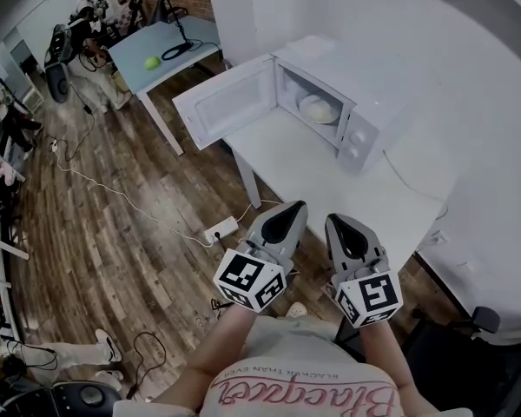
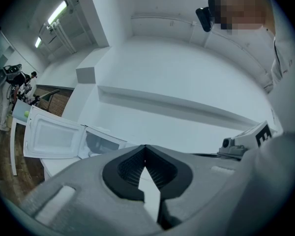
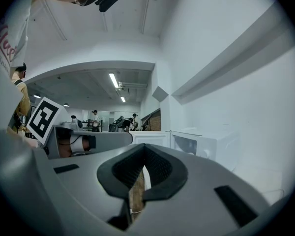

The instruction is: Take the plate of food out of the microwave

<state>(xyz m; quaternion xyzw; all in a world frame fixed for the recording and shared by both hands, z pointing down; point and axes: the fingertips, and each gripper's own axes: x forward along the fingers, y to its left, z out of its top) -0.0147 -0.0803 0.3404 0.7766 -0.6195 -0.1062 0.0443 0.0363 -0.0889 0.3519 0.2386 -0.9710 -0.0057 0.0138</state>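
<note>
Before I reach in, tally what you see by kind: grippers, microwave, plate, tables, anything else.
Grippers: 2, left gripper and right gripper
Microwave: 1
Plate: 1
Tables: 2, near table and far table
Green ball: 1
Total: 7

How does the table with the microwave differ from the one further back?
The near table is white; the far table is pale blue. The near table bears the microwave, door open, with the plate inside; the far table bears a green ball. The near table stands against the wall; the far one stands out in the room. Both stand on the wood floor.
</note>
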